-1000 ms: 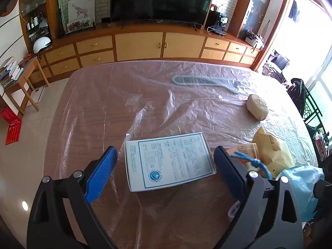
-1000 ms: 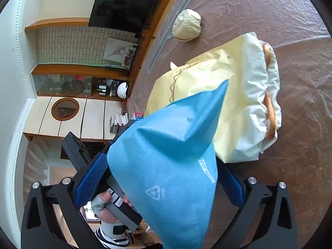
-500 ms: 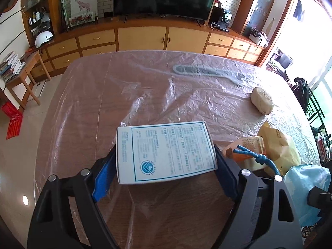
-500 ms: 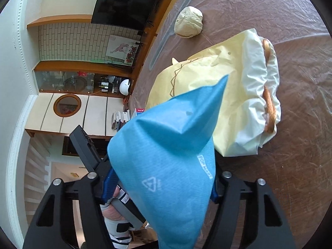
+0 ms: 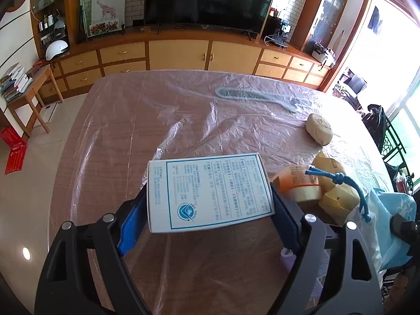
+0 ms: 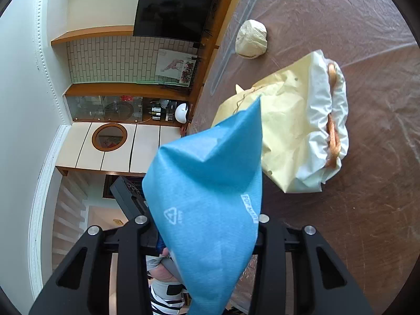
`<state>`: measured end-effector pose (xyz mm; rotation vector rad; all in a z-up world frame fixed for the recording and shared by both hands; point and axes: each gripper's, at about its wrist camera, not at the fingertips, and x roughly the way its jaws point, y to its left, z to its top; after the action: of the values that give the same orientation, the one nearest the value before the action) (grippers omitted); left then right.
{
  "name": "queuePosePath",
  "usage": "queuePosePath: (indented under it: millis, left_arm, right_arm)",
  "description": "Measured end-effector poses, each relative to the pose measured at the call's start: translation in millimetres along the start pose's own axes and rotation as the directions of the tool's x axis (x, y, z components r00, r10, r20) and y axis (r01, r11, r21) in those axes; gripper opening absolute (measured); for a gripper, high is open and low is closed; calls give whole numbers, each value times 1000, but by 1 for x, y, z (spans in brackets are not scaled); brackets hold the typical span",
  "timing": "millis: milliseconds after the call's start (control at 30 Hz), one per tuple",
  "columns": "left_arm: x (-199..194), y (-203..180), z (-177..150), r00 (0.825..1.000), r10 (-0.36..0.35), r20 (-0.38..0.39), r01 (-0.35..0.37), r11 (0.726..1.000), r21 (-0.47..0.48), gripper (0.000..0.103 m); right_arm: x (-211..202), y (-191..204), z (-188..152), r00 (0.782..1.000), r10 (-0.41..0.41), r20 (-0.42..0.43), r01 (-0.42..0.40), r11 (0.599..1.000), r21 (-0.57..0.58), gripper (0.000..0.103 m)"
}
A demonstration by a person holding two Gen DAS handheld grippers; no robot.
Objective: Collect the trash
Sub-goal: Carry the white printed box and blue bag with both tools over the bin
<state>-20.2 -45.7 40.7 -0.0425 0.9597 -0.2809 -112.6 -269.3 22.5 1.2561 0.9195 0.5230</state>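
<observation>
At lower centre of the left view, the left claw [image 5: 210, 210] clamps a light, stiff cardboard box [image 5: 208, 194] by its side edges above the desk [image 5: 118, 136]; the right claw [image 6: 207, 225] pinches a soft blue bag [image 6: 210, 183].

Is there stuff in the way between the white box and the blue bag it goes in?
Partly. The left gripper holds the white box; the blue bag is off to its right. An orange tape roll and crumpled yellow paper lie between them on the table.
</observation>
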Motion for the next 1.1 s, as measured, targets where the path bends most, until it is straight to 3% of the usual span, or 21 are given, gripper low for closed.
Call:
queuePosePath:
  millis: [467,1100]
  left_arm:
    - [-36,-21,-25,999,-26,33,26,1000,17,84]
    - [-87,-52,-72,998,-33,60,30,998,50,84]
  right_arm:
    - [-19,28,-15,997,-73,-32,66,983,-170,38]
    - [-68,41,-33,981,-194,2,185,933,-310,38]
